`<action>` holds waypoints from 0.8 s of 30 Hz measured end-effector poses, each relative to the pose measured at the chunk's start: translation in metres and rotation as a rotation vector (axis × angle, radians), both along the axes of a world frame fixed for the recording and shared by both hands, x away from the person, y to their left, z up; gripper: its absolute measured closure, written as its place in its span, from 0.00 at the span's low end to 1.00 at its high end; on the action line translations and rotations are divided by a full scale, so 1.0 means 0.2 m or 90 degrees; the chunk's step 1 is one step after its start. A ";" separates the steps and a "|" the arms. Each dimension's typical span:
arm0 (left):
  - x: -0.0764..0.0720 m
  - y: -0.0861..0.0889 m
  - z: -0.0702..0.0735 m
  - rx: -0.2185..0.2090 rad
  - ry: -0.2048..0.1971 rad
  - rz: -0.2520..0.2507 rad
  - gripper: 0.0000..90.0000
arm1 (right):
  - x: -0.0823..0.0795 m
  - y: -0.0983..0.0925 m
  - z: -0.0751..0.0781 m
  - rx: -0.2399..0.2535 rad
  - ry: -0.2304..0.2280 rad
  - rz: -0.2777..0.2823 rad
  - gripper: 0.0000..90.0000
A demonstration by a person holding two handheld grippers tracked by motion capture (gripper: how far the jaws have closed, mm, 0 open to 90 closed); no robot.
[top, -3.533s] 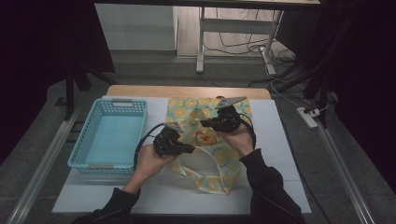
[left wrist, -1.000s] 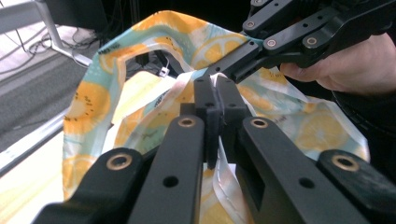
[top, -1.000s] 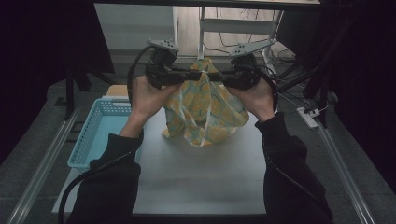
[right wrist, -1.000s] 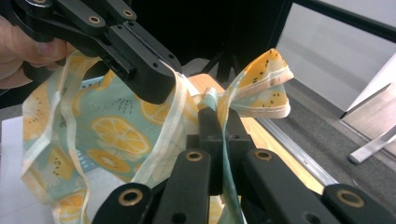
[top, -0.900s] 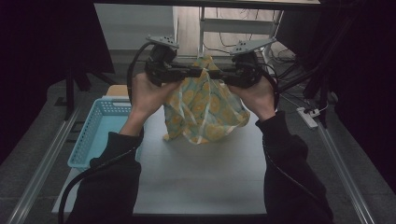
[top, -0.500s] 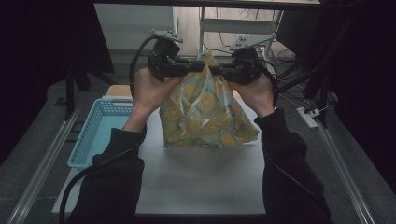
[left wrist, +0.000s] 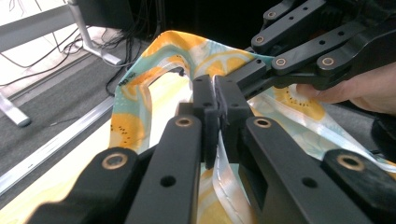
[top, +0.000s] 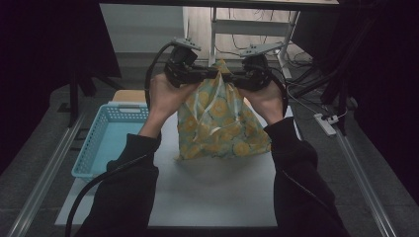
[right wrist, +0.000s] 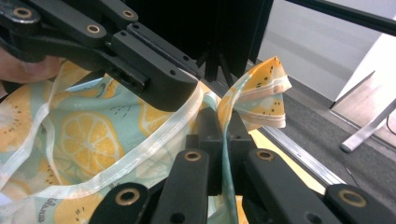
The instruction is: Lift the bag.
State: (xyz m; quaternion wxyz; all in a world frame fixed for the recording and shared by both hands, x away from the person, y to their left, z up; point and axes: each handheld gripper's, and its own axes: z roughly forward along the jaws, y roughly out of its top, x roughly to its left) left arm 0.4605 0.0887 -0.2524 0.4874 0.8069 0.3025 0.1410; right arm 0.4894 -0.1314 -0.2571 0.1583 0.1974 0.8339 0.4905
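Above the desk (top: 212, 197) I hold a lemon-print cloth (top: 220, 126) up by its top edge, both tools pinched close together at the peak. My left tool (top: 210, 74) has its jaws closed tight on the fabric; in the left gripper view the hem runs straight between them (left wrist: 215, 100). My right tool (top: 231, 77) is clamped just as tightly, a thin fold of cloth (right wrist: 252, 93) rising out of it (right wrist: 222, 123). The cloth hangs in a rough triangle, its bottom edge resting on or just touching the desk, with the blue basket (top: 106, 140) to my left. The grip looks narrow on both sides, so I judge the main risk is the slippery edge sliding out of one tool if I pull the hands apart too fast or tug unevenly; the cloth would then swing off the other tool and fall in a heap. Because the tools sit so near each other, they could also knock together. Dragging the lower edge could bunch it up.
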 end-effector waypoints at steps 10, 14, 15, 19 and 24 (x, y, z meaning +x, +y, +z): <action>0.03 -0.02 -0.03 0.001 -0.003 0.002 0.88 | 0.04 0.00 -0.04 0.015 0.019 -0.009 0.90; 0.03 -0.02 -0.03 0.006 -0.004 0.002 0.83 | 0.04 0.00 -0.04 0.018 0.024 -0.015 0.83; 0.03 -0.01 -0.04 0.007 -0.005 0.002 0.82 | 0.04 0.00 -0.04 0.018 0.025 -0.016 0.82; 0.03 -0.01 -0.05 0.008 0.001 0.004 0.76 | 0.05 -0.01 -0.05 0.018 0.033 -0.019 0.74; 0.04 0.00 -0.07 0.014 -0.001 0.008 0.68 | 0.07 -0.02 -0.07 0.015 0.043 -0.020 0.65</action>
